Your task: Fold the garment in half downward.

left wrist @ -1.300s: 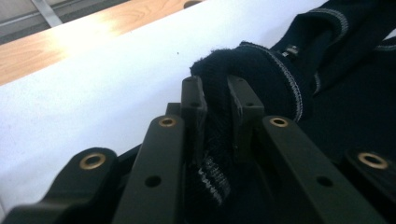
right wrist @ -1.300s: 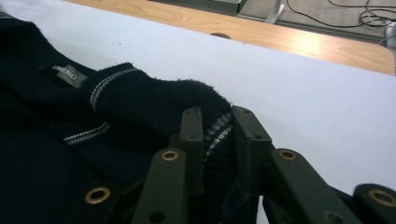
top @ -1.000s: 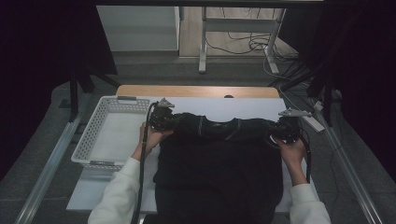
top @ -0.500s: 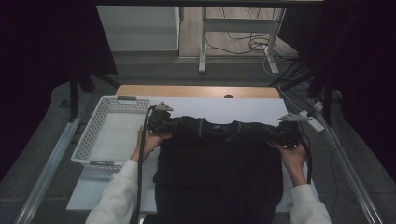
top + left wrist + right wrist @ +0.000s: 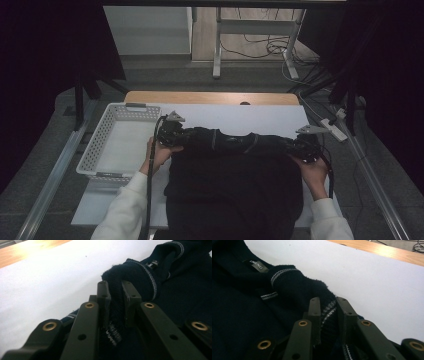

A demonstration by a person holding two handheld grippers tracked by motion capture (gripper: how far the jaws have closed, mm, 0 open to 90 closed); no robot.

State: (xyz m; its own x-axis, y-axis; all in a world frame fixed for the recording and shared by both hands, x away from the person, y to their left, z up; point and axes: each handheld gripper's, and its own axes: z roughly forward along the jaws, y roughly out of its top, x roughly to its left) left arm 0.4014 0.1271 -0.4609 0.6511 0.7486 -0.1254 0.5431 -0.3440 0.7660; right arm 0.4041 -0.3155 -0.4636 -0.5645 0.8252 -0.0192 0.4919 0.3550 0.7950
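Jaws of both grippers, left (image 5: 116,302) & right (image 5: 329,312), clamp the dark garment (image 5: 235,190)'s 12 o'clock edge; uneven pull could skew the fold.

Basket (image 5: 107,145) left of garment (image 5: 235,185)

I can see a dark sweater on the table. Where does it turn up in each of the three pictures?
High view: the dark sweater lies across the lower middle, its far edge bunched between the two grippers.
Left gripper view: it covers the right side, a striped fold pinched between the jaws.
Right gripper view: it covers the left side, a striped fold pinched between the jaws.
Shared landmark: the white table top beyond the sweater.
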